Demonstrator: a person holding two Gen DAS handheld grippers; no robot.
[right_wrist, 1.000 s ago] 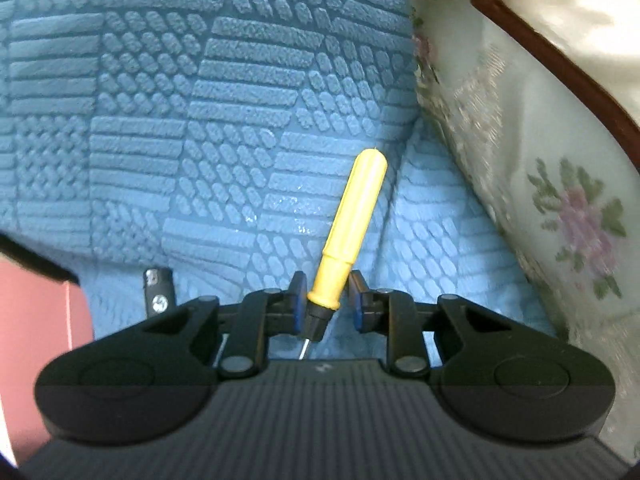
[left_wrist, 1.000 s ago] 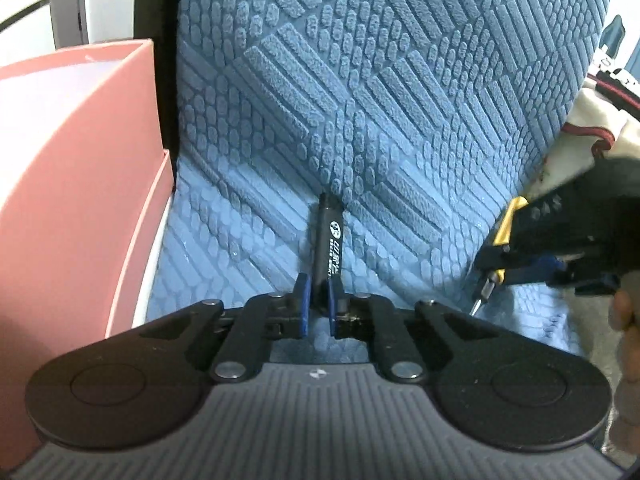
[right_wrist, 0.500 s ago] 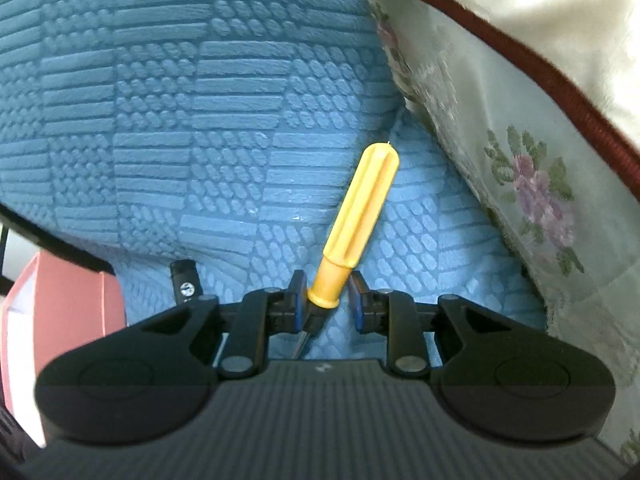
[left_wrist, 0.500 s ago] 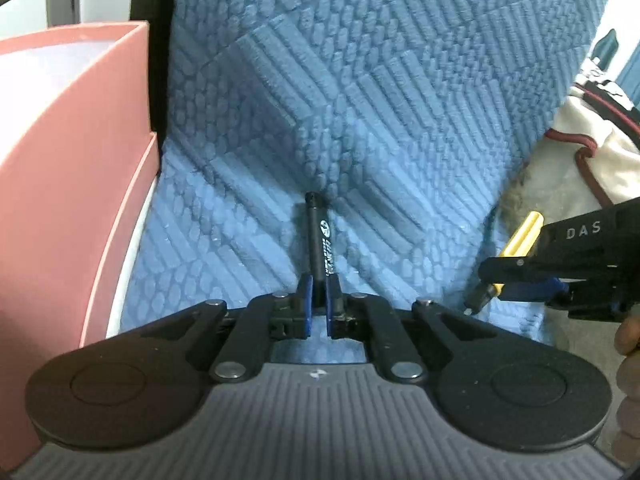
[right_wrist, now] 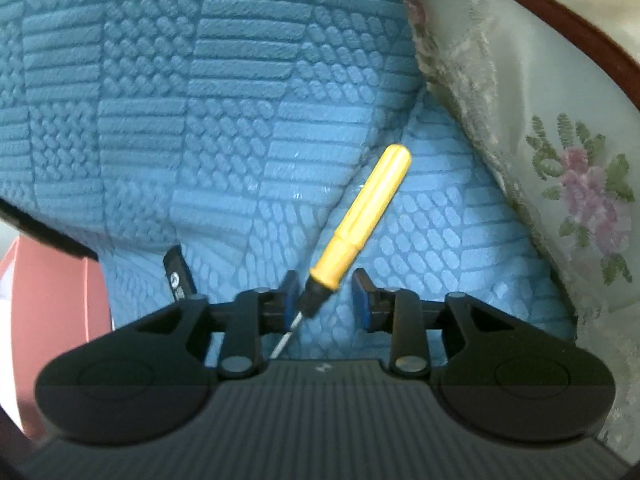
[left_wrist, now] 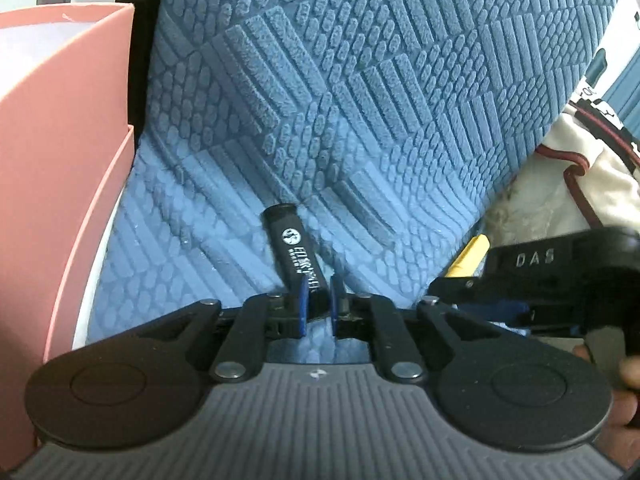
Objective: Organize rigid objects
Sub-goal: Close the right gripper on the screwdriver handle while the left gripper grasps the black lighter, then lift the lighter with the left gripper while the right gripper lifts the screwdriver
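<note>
Pinched between my left claw's (left_wrist: 319, 305) blue pads (left_wrist: 303, 300) is a black stick (left_wrist: 294, 246) with white print. Its long axis runs from the pads toward 11 o'clock, its free end raised over the blue textured cushion (left_wrist: 360, 100). A pink box (left_wrist: 52, 140) stands at 9 o'clock, its wall beside the cushion's edge. At 3 o'clock I see my right claw (left_wrist: 480, 300) from the side, marked DAS, with a bit of yellow handle (left_wrist: 470, 254) poking out past it toward 12. A cream cloth (left_wrist: 580, 184) with dark red piping lies behind it.

From the right wrist, my right claw (right_wrist: 326, 300) is spread: the screwdriver (right_wrist: 360, 220) sits between the pads, close against the left pad (right_wrist: 289, 294) and clear of the right one. Its yellow handle points to 1 o'clock, its thin metal tip back toward me at 7. The handle lies over the cushion (right_wrist: 200, 120). The black stick (right_wrist: 179, 276) peeks up at 9 o'clock, its end only. Only this view shows the floral cloth (right_wrist: 580, 184) at 3 o'clock and the screwdriver's whole length; only the left view shows the stick's print and full body.
</note>
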